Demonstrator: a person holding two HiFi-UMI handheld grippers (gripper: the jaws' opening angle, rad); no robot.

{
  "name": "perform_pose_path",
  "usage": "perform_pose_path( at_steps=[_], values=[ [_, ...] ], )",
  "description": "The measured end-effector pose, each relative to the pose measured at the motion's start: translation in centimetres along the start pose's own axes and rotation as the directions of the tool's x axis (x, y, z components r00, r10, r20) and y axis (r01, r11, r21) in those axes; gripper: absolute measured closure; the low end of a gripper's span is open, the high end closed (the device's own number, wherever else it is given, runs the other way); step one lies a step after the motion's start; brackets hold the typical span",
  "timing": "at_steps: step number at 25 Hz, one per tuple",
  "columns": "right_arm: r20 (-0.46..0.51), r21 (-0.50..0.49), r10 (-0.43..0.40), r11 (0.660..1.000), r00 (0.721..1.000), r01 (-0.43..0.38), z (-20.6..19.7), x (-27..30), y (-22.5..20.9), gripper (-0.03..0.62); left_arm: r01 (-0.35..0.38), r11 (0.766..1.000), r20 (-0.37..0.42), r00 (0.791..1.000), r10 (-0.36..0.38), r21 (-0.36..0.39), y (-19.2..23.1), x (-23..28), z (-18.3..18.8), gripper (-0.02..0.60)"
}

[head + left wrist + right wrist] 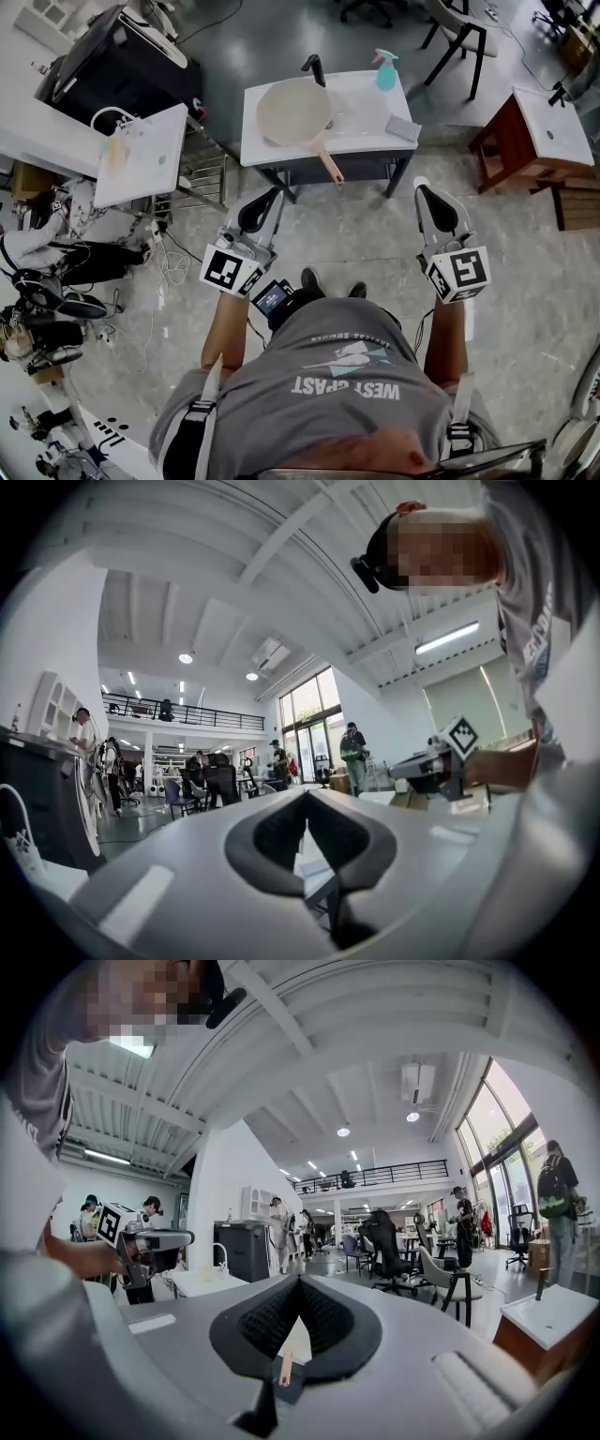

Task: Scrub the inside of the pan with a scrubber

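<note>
Left gripper [276, 195], right gripper [422, 187] low centre of frame, both pressed together, empty. Pan [293, 112] upper centre on white table [366, 98]. Looks stiff, probably slick, so I'd pinch long handle [329, 167]. Grey scrubber [403, 127] at its right, likely soft, light.

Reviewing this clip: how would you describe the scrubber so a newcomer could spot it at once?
Find the small white table ahead of the person, in the head view's upper middle. At its right end, nearer than the teal spray bottle and right of the beige pan, lies the scrubber: a flat grey rectangle, the only low grey item there.
</note>
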State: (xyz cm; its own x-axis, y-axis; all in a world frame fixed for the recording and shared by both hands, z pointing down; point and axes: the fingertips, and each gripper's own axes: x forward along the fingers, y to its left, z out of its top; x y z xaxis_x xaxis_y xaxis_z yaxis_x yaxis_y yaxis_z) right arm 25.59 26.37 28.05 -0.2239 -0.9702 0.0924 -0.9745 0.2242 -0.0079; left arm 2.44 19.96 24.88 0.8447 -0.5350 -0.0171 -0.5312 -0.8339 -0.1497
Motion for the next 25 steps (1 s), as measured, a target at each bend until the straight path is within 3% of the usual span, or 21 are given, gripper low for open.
perform_pose_path(
  at_steps=[10,25],
  values=[
    [-0.021,0.013,-0.061,0.998,0.998,0.061,-0.8,2.7,-2.2,0.594,0.060,0.998,0.014,0.998,-0.059,-0.013,2.8,4.5,-1.1,0.578],
    [-0.086,-0.032,-0.193,0.981,0.977,0.191,0.5,14.4,-3.6,0.594,0.184,0.980,0.088,0.980,-0.178,-0.072,15.2,12.7,-4.0,0.578]
  ],
)
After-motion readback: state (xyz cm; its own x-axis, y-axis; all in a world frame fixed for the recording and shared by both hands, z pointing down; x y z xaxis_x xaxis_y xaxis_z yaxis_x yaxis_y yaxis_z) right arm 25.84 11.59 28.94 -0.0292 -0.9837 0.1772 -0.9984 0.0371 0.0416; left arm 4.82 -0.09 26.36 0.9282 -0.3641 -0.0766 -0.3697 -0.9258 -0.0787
